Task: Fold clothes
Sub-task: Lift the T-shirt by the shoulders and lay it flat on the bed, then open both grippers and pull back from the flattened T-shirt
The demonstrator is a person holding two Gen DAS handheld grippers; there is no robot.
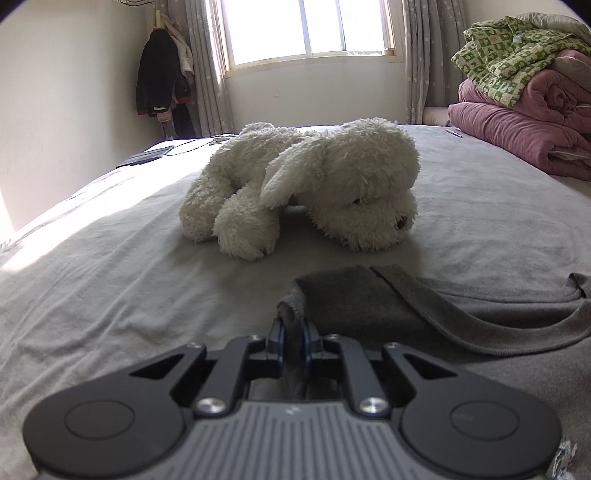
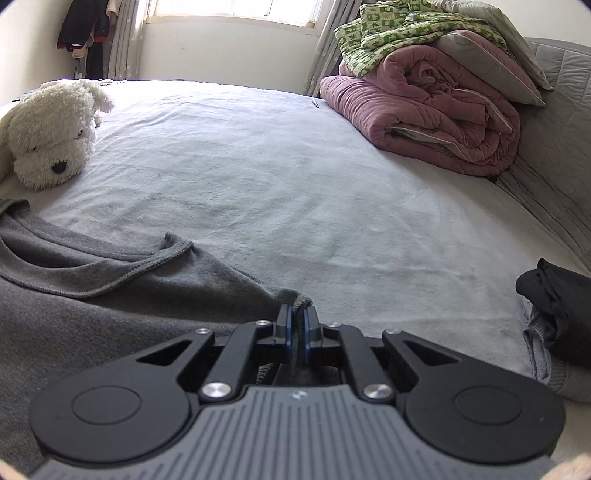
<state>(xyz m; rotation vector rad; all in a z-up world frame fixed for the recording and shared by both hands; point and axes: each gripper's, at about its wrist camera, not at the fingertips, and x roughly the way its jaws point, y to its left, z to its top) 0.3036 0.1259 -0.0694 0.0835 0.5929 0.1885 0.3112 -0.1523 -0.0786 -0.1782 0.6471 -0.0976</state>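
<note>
The left gripper is clamped on a bunched corner of the grey top, a fold of cloth standing up between its blue-edged pads. The right gripper is likewise pinched shut on the garment's opposite corner, with grey fabric showing between and just past its tips. Both appear to have hold of the shoulder ends, one on each side of the scooped neckline, which lies open and slack between them. That pairing makes sense for a fold: holding the two top corners lets the person lift or draw the whole width evenly (a one-sided pull would skew it). My judgement is that the fold has barely begun, since the body of the top lies spread and unfolded toward the person.

The top rests on a pale grey bedsheet, softly wrinkled. Just beyond the garment's left corner lies a white plush dog, near but not touching it. Well to the right of the dog, against the padded headboard, sits a rolled pink quilt with a green patterned cover heaped on top. Behind the dog, a bright window with grey curtains lights the room, and dark coats hang in the corner to its left. A dark garment lies at the bed's right edge.
</note>
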